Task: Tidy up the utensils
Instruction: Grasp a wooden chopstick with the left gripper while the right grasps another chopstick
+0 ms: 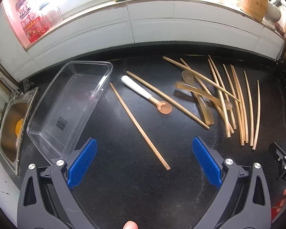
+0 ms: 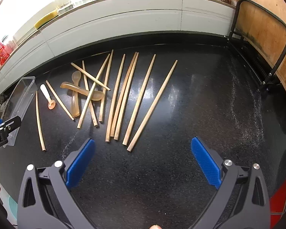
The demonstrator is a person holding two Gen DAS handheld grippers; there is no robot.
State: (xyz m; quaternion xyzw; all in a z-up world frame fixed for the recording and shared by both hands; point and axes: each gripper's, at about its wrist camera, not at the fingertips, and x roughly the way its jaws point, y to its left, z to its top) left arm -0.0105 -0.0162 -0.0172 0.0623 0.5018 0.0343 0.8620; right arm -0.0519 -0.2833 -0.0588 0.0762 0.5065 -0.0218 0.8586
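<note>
1. Left gripper [image 1: 145, 161]: jaws spread wide, holding nothing, above bare counter [image 1: 135, 190].
2. One chopstick [image 1: 139, 126] ends between its jaws; the spoon [image 1: 145, 95] lies ahead, the clear box [image 1: 66, 105] ahead-left.
3. Right gripper [image 2: 143, 161]: jaws wide, empty; chopsticks [image 2: 139, 103] fan out just ahead, translucent spoons [image 2: 76, 95] ahead-left.

bare counter [image 2: 209, 99] lies right of the scattered chopsticks [image 2: 124, 95]; a clear container [image 1: 66, 110] blocks the left.
</note>
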